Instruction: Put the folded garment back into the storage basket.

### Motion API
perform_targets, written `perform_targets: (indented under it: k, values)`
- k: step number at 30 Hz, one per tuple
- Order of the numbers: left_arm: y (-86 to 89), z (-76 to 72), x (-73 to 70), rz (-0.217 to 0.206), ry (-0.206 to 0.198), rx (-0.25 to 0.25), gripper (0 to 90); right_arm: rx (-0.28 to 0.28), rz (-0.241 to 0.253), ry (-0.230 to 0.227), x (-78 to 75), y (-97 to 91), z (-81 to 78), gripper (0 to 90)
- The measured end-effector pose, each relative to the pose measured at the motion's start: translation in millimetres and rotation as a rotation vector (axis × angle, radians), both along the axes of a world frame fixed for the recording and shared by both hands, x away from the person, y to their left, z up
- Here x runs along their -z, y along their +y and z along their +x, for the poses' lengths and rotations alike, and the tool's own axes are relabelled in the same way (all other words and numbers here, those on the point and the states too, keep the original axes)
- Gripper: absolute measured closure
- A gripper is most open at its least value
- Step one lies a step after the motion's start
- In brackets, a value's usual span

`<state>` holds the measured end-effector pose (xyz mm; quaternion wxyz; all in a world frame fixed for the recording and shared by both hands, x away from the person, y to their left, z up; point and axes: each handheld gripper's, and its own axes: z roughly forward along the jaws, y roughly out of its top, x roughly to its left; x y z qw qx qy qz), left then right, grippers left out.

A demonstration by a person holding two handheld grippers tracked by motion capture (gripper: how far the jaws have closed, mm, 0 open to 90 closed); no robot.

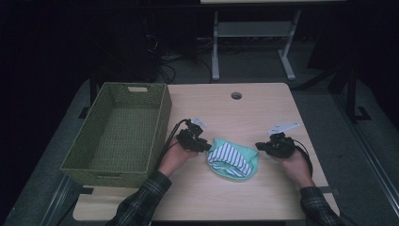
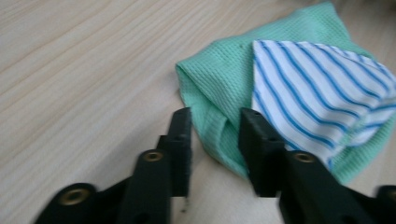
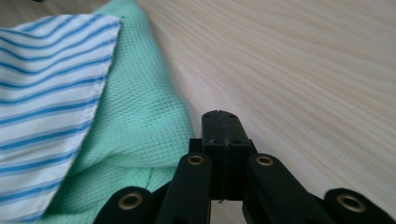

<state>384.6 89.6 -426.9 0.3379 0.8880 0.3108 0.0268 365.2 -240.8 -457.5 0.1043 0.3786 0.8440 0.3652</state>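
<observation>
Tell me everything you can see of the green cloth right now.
The green cloth is a mint-coloured, waffle-textured piece, bunched and folded into a rounded heap on the wooden table, between the two tools. A white cloth with blue stripes lies on top of it. The left tool stands open, its jaws astride a folded green edge. The right tool is shut, beside the cloth's edge; whether it pinches any fabric cannot be told.

A green waffle-weave cloth [image 1: 249, 162] lies crumpled on the table [image 1: 263, 108], near the middle of its front half. A white cloth with blue stripes [image 1: 231, 157] lies folded on top of it, partly wrapped by the green one, whose edges curl up around it.
</observation>
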Motion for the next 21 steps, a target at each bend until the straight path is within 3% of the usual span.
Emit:
perform_targets:
  k: [3,8,9,11,21]
  values:
    - [0.7,-4.6,-2.4,-0.014,0.003,0.0,49.3,-0.006,-0.003,0.014,4.0,2.7,2.9,89.9]
    - [1.6,-20.9,-10.1,-0.035,0.006,0.04,39.7,-0.037,-0.022,0.033,7.8,6.7,-4.2,89.9]
    - [3.1,-23.0,-11.2,-0.023,0.006,0.065,37.5,-0.041,-0.023,0.038,8.0,7.1,-7.4,89.9]
    - [2.9,-28.2,-11.6,-0.03,0.008,0.071,34.9,-0.052,-0.027,0.043,7.9,7.4,-14.8,89.8]
    - [1.8,-41.7,-8.4,0.019,-0.018,0.138,21.1,-0.092,-0.02,0.061,7.7,16.7,-46.1,89.8]
